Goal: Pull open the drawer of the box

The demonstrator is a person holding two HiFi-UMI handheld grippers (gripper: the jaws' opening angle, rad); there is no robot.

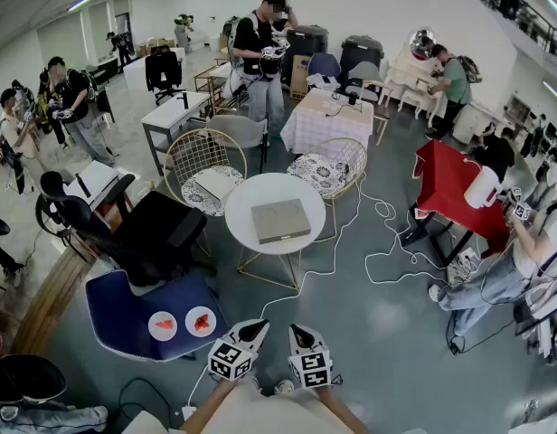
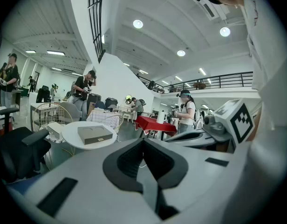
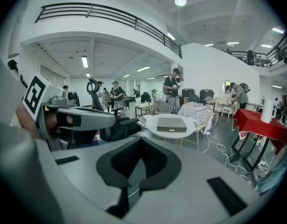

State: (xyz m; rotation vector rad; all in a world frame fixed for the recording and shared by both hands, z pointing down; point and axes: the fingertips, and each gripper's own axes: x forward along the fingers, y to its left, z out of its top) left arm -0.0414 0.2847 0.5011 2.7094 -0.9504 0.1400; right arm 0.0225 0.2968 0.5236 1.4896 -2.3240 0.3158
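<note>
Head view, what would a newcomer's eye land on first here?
Probably the flat grey box lying alone on the round white table in the middle of the busy room. Next come the left gripper and right gripper at the bottom edge, both shut and empty, well short of the table. The red cloth at the right also stands out.

The box [image 1: 280, 221] lies on the round table [image 1: 247, 199], with one wire chair [image 1: 193, 156] behind it to the left, a second wire chair [image 1: 346, 156] behind to the right, and an office chair [image 1: 147, 233] close on its left. In front and left of the table, a low seat [image 1: 116, 310] bears two plates [image 1: 163, 325] side by side. The left gripper [image 1: 257, 327] and right gripper [image 1: 297, 332] sit together nearest, well apart from the table.
</note>
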